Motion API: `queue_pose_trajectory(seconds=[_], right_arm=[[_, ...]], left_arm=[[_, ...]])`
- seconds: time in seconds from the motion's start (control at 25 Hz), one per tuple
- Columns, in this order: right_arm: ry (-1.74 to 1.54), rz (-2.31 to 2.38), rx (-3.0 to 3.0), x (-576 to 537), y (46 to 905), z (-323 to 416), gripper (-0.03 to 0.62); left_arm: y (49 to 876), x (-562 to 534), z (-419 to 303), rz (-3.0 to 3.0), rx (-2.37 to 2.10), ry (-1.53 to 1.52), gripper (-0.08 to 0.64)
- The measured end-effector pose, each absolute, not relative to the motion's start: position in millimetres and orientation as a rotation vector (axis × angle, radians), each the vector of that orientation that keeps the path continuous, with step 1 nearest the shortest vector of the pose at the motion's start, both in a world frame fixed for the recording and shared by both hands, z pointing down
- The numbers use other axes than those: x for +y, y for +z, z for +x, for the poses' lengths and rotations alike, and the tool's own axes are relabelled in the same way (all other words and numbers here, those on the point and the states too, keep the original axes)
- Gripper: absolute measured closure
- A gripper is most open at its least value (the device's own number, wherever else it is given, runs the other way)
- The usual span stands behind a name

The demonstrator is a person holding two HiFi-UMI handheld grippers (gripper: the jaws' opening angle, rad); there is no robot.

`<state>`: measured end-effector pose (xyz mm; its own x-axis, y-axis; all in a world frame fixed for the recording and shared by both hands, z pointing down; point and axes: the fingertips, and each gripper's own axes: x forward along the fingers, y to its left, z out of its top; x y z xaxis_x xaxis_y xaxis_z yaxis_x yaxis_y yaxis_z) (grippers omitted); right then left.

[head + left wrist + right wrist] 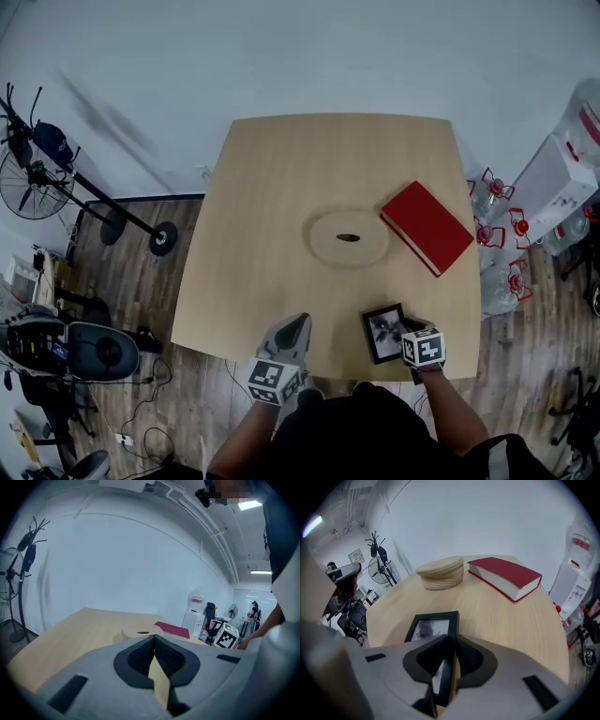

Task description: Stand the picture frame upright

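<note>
A small black picture frame (384,332) lies flat on the wooden table (272,206), close to the front edge on the right. My right gripper (405,330) is at the frame's right side. In the right gripper view the frame (431,626) stretches away from the jaws, and its near edge sits pinched between them, so that gripper (451,641) is shut on it. My left gripper (298,323) rests over the table's front edge, left of the frame. Its jaws (153,639) are shut with nothing in them.
A red book (427,227) lies at the table's right side and a round woven mat (349,238) sits in the middle. A fan (28,183) and stands are on the floor to the left. Water bottles (497,234) are on the right.
</note>
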<state>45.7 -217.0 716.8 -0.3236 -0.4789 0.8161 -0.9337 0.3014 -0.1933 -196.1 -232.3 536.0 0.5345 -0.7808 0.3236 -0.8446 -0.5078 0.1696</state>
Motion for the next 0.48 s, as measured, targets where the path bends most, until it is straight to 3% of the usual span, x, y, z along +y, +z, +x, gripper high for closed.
queue_pose_trajectory(seconds=[0.48], right_arm=[[0.837,1.429,-2.079,-250,651,8,0.526]], left_arm=[[538,-224,-228,2.464,-1.340,0.304,0.565]])
